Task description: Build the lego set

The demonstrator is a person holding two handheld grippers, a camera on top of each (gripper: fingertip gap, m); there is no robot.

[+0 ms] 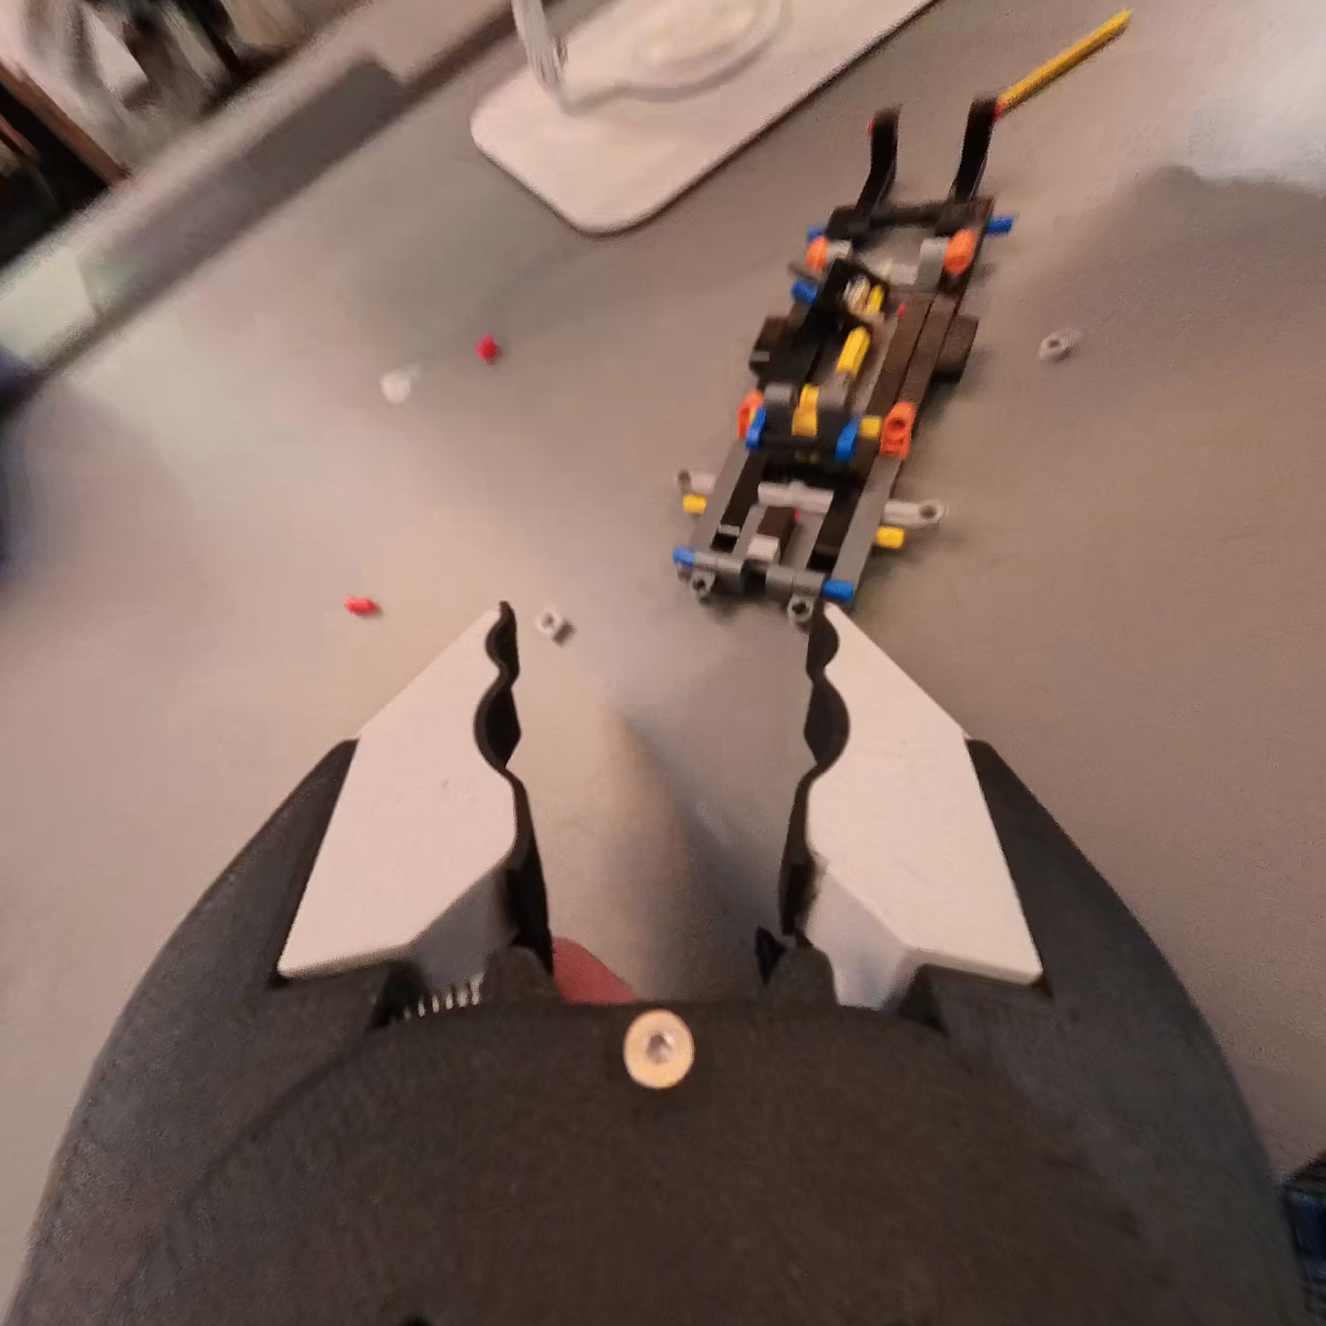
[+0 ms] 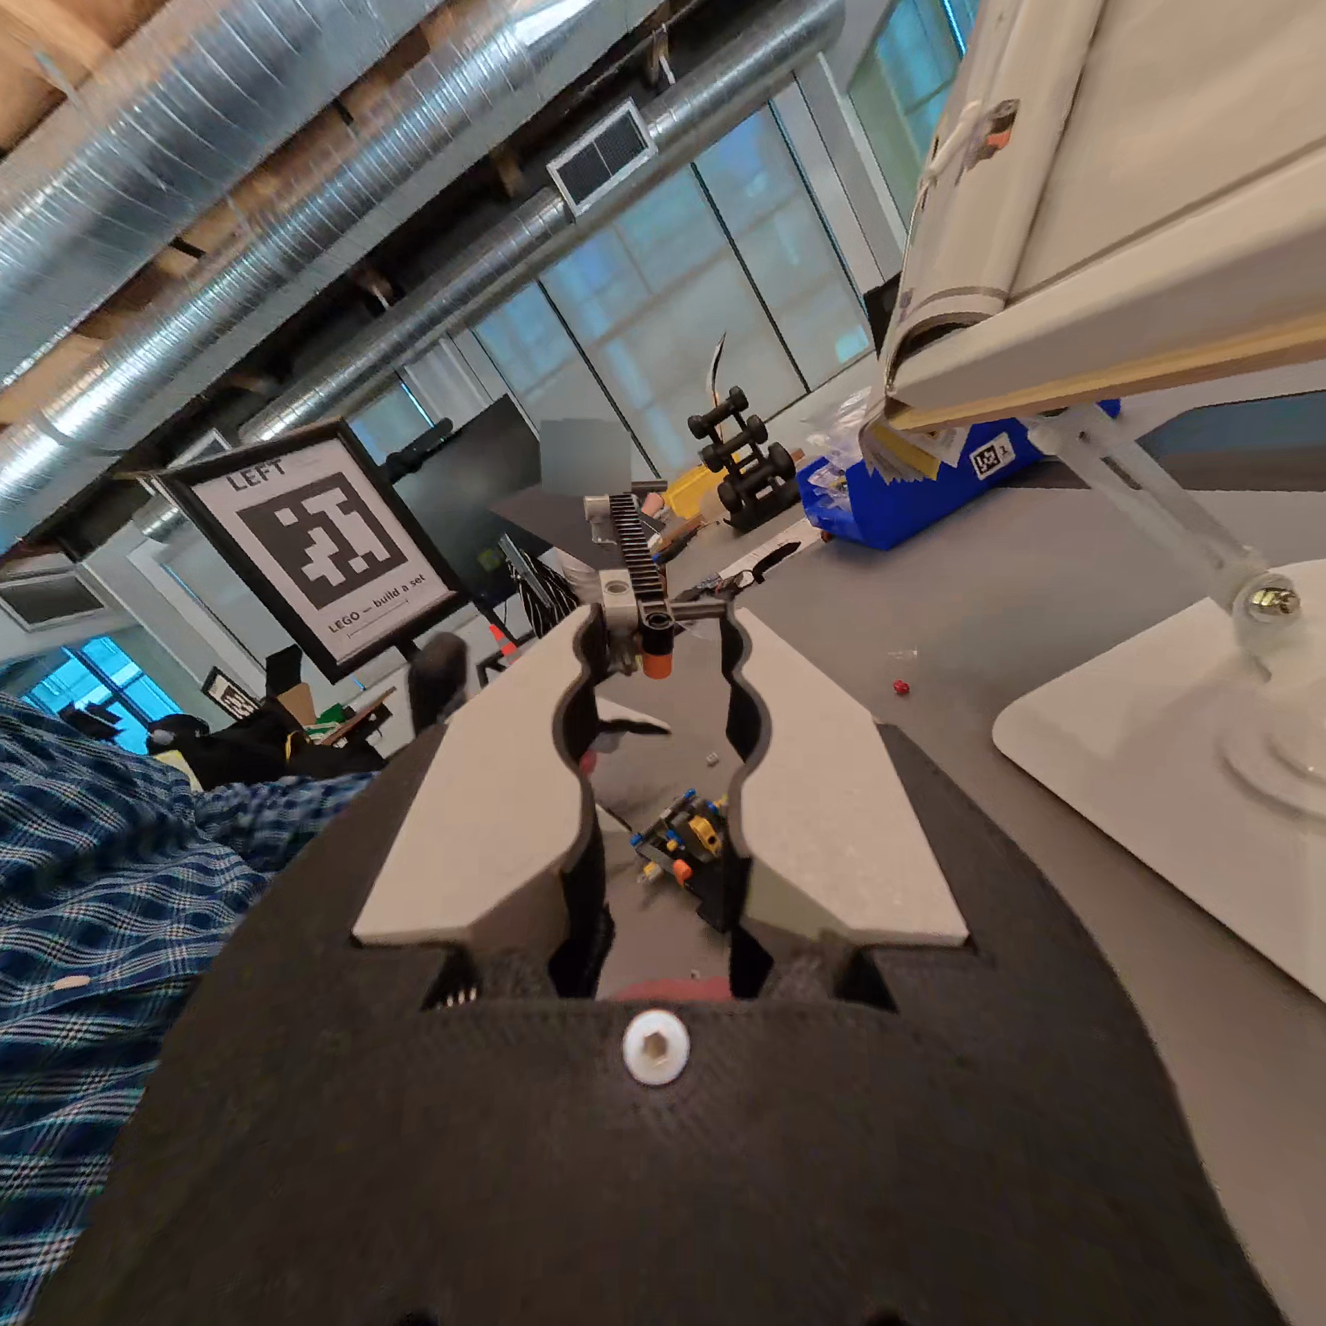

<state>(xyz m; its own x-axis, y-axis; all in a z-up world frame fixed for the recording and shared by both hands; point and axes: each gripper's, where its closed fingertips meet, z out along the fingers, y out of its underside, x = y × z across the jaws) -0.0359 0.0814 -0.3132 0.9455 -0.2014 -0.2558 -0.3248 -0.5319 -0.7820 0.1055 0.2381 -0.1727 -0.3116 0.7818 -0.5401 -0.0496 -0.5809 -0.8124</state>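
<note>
A grey table in an open office with bare ceiling ducts carries the long lego chassis, black and grey beams studded with blue, yellow and orange pins, with loose red and grey bits scattered near it. The left gripper hovers just short of its near end, fingers wide apart and empty, probably ready to steady it. The right gripper is raised well above the table, its tips pinching a small sub-assembly of grey connectors, an orange bush and a black toothed rack, seemingly lifted clear for lining up before fitting
</note>
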